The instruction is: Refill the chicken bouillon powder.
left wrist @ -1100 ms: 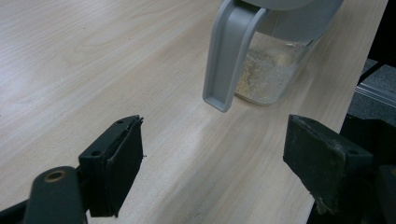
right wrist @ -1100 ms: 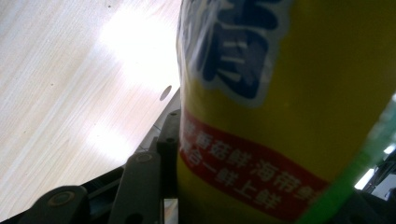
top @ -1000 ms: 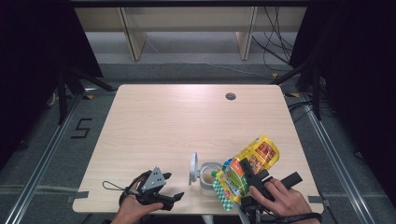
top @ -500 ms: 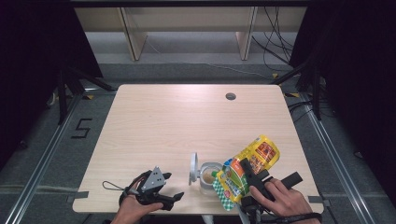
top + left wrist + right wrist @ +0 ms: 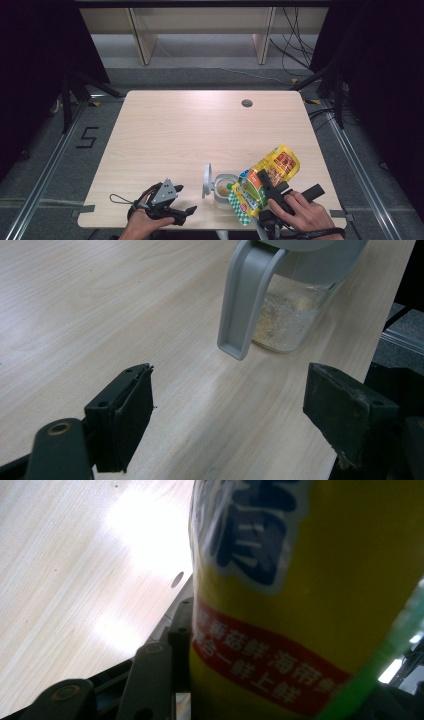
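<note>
Right gripper [image 5: 267, 192] clenched on yellow seasoning bag [image 5: 265, 180], bag tilted with lower end over open jar [image 5: 223, 187]. Jar sits on table [image 5: 200, 130] near front edge, around 6 o'clock, grey lid [image 5: 207, 180] flipped up on its 9 o'clock side. Left gripper [image 5: 186, 212] at jar's 8 o'clock, jaws spread wide, empty, resting low over table, aimed at jar.

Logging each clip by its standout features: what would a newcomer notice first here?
The bright yellow packet, gripped by the right tongs and tipped over the clear jar at the table's near edge. Next, the jar's grey lid standing open, pale granules inside, and the open left tongs resting beside it.
</note>
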The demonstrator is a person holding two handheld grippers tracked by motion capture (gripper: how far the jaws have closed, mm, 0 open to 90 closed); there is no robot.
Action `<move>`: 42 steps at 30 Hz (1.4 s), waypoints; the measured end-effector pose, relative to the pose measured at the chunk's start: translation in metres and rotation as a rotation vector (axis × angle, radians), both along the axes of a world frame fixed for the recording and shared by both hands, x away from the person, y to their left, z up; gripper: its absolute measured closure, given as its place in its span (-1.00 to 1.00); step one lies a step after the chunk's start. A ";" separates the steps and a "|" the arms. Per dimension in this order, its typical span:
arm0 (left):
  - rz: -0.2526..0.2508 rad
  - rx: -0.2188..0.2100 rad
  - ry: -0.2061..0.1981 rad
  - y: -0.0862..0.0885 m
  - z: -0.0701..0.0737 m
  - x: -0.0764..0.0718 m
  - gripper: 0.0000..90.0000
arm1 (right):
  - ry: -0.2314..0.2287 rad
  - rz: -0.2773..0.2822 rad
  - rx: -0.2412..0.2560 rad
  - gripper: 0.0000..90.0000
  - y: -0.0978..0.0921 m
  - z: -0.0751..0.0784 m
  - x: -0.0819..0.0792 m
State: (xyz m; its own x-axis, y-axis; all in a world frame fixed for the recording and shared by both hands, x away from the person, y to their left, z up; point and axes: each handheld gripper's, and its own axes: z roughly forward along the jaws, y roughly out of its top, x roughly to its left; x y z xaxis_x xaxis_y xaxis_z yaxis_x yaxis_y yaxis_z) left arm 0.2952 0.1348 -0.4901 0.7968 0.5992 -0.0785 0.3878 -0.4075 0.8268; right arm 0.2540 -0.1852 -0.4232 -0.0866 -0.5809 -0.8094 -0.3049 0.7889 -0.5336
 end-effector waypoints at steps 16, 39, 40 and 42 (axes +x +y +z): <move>-0.003 0.013 -0.001 0.001 0.001 0.000 -0.57 | -0.006 -0.001 -0.001 0.35 0.000 0.001 0.000; -0.009 0.009 0.006 0.001 0.001 0.001 -0.57 | -0.002 0.000 -0.005 0.35 -0.001 0.000 0.000; -0.005 0.008 -0.007 0.001 0.001 0.001 -0.57 | 0.000 -0.003 -0.005 0.36 -0.001 0.001 0.000; -0.004 0.006 -0.009 0.001 0.001 0.001 -0.57 | 0.001 -0.004 -0.003 0.36 -0.001 0.001 0.000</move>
